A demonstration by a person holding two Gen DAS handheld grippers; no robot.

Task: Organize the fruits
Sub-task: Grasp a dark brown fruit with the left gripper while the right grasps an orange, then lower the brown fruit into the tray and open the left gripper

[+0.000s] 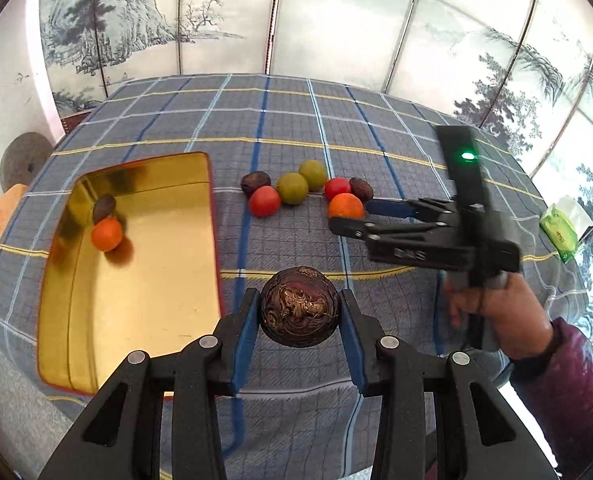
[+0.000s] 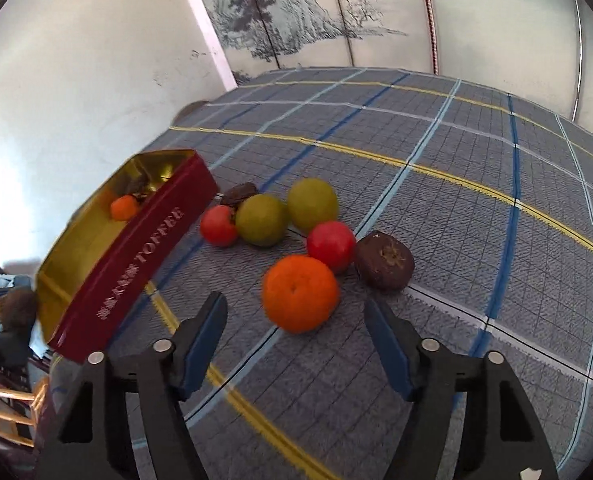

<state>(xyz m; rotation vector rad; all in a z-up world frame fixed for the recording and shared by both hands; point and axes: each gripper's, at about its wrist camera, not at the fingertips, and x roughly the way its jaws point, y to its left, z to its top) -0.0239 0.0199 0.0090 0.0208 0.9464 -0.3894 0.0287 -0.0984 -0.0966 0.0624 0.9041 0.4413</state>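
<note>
Dark wrinkled round fruit [image 1: 299, 306] clamped in left gripper [image 1: 299, 312], beside gold-lined rectangular tin [image 1: 136, 300]. Right gripper [image 2: 295, 316] spread wide, flanking orange tangerine [image 2: 300, 298].

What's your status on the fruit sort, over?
Left gripper shut on dark fruit, beside tin. Right gripper open, lined up on orange. Red fruit crowds the orange behind.

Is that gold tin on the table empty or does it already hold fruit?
Not empty. The gold tin holds two pieces, an orange fruit and a dark brown one, near its far corner; the rest is bare.
</note>
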